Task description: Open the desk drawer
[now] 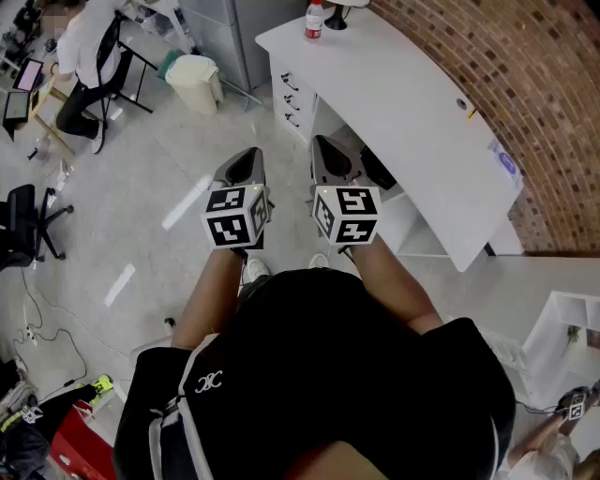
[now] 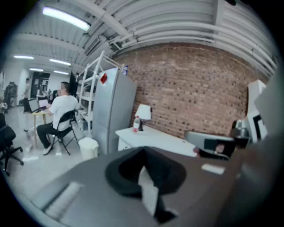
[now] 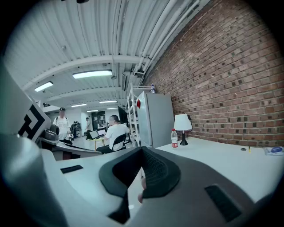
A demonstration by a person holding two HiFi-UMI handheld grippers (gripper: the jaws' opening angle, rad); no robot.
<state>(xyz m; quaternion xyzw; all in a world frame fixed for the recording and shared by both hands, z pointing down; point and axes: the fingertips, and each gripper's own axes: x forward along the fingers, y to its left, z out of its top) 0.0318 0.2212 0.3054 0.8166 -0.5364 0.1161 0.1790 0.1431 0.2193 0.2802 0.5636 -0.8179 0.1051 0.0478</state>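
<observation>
The white desk (image 1: 403, 112) runs along the brick wall at the upper right of the head view. Its drawers (image 1: 291, 98), with small dark handles, face outward at the desk's near-left end. My left gripper (image 1: 246, 161) and right gripper (image 1: 330, 152) hang side by side in front of me, short of the desk and apart from the drawers. Both sets of jaws are shut with nothing between them. In the left gripper view the shut left gripper (image 2: 144, 153) points toward the desk (image 2: 155, 135) and its drawer front (image 2: 126, 144). The right gripper (image 3: 141, 153) looks along the desktop (image 3: 222, 159).
A bottle (image 1: 315, 19) and a lamp base (image 1: 336, 17) stand at the desk's far end. A white bin (image 1: 195, 80) sits on the floor left of the drawers beside a grey cabinet (image 2: 113, 111). A seated person (image 1: 89, 56) is at the far left. An office chair (image 1: 28, 220) stands at the left edge.
</observation>
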